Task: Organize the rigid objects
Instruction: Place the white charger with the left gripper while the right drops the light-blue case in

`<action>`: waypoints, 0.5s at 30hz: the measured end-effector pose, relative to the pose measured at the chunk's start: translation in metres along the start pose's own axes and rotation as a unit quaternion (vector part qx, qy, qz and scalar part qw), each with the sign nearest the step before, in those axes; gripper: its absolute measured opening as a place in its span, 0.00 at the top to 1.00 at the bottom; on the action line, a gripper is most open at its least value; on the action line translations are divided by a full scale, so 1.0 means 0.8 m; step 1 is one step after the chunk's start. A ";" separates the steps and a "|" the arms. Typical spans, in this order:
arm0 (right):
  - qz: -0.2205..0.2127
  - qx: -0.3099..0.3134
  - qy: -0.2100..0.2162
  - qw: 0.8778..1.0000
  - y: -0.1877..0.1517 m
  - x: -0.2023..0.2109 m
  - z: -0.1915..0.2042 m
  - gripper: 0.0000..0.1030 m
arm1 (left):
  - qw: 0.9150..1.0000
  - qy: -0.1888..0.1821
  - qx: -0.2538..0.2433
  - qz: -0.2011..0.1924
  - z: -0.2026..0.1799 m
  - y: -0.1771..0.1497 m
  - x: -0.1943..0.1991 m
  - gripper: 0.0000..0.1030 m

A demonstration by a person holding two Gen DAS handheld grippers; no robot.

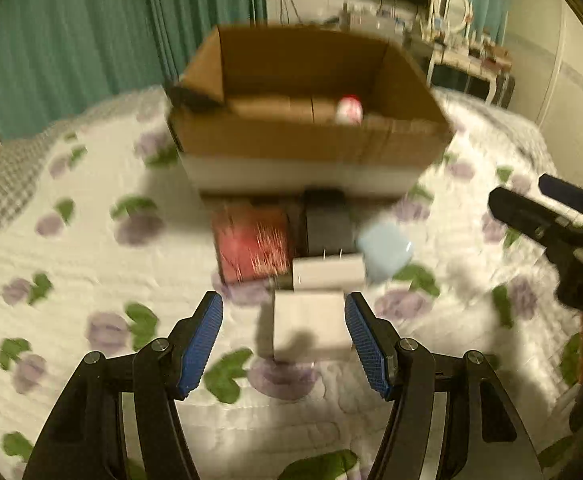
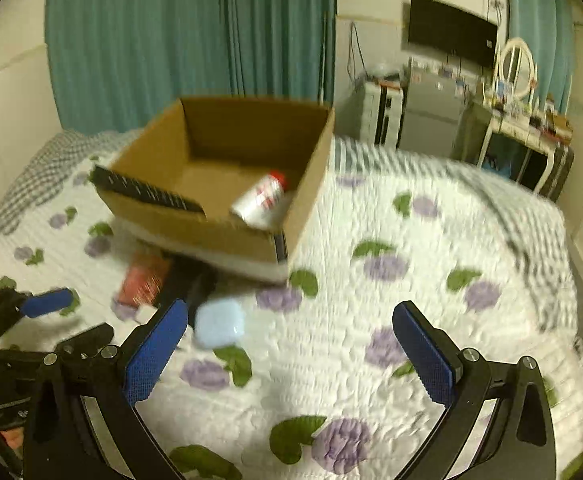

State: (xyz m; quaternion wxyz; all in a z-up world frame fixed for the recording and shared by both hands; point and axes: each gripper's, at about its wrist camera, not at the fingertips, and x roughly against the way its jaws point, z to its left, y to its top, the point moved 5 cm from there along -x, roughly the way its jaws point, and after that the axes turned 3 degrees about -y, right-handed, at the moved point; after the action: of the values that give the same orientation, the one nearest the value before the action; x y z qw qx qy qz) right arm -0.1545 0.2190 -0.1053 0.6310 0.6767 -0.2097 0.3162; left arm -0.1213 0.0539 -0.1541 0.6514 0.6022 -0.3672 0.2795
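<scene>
Lying before one cardboard box [image 1: 291, 148] holding one can [image 2: 259, 200], five small boxes, both grippers' jaws spread

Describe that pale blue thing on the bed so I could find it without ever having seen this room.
Start at the open cardboard box standing on the flowered white quilt. In front of it lies a small cluster of items, and the pale blue case sits at that cluster's right end. Unlike the red box, the dark box and the white blocks beside it, it is light blue with rounded corners.
</scene>
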 end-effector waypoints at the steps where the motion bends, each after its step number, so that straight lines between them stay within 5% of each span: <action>1: 0.003 -0.004 0.002 1.000 -0.002 -0.003 -0.002 0.00 | 1.000 0.002 0.002 0.008 0.001 -0.005 -0.008 0.36; 10: 0.011 -0.011 0.001 1.000 -0.005 -0.015 -0.001 0.00 | 0.998 -0.030 -0.004 0.048 -0.018 -0.009 -0.046 0.36; 15: 0.019 -0.003 0.001 1.000 -0.009 -0.021 0.002 0.00 | 0.998 -0.017 -0.021 0.060 -0.023 -0.011 -0.053 0.50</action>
State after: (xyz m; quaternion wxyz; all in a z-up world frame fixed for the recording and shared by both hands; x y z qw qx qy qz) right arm -0.1614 0.2164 -0.1220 0.6274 0.6702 -0.2227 0.3279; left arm -0.1356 0.0743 -0.1936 0.6397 0.5699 -0.4195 0.3001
